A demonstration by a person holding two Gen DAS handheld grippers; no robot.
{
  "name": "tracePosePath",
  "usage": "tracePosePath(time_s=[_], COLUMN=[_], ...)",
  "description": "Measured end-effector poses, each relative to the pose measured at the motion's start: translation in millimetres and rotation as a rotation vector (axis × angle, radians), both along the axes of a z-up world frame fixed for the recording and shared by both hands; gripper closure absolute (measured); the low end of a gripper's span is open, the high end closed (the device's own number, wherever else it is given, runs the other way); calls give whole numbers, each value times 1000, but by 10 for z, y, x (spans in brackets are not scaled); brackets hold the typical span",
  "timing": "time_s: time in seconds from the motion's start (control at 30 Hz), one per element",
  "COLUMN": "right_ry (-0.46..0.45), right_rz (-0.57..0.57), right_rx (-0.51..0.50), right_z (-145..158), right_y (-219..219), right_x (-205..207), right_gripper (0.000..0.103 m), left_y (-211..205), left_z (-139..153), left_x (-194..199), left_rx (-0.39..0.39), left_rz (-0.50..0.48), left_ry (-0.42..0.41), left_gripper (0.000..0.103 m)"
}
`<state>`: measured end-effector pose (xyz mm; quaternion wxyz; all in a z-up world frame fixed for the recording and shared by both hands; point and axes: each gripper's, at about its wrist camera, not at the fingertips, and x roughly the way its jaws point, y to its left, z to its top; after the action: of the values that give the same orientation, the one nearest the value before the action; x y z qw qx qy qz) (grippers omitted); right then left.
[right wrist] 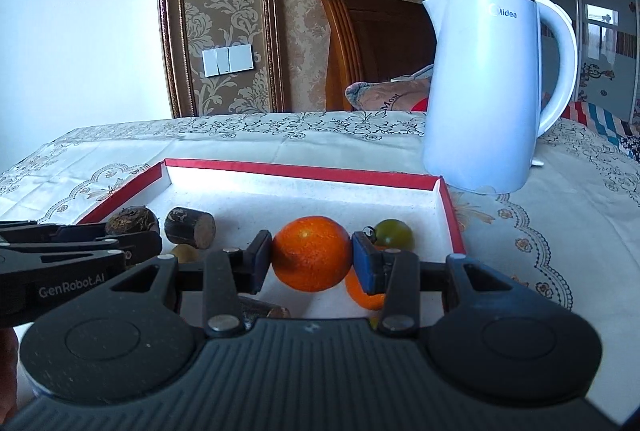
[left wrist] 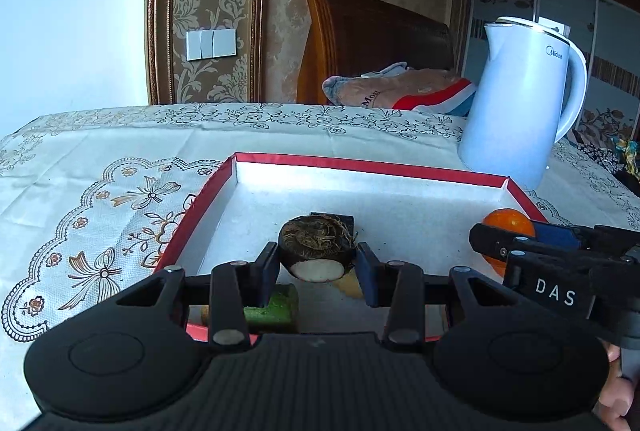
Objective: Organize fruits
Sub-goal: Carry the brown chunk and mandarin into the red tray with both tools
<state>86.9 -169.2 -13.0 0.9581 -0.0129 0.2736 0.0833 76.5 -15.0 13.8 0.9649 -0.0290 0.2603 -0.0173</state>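
The left hand-held gripper [left wrist: 318, 263] clamps a dark, hairy water chestnut [left wrist: 316, 245] over the red-rimmed box [left wrist: 360, 165]. The right hand-held gripper [right wrist: 312, 257] (marked "DAS"; the left reads "GenRobot.AI") grips an orange [right wrist: 312, 253] above the same box. On the table [right wrist: 248, 145] behind stands a white "Midea" kettle [right wrist: 484, 91].

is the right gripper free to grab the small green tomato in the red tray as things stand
Probably not yet: the right gripper is shut on a round orange fruit, so its jaws are occupied. The small green tomato sits uncovered just beyond, in the red-rimmed tray.
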Motion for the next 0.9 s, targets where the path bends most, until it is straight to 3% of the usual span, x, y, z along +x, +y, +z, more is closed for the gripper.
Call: tracePosePath(time_s=[0.9], right_ry=[28], right_rz=[-34], right_rx=[-12], right_z=[-122], right_y=[48], right_x=[288], right_gripper=[62], left_y=[7], left_z=[-105], left_x=[230], left_rx=[45], left_rz=[31], left_ry=[19], left_gripper=[63])
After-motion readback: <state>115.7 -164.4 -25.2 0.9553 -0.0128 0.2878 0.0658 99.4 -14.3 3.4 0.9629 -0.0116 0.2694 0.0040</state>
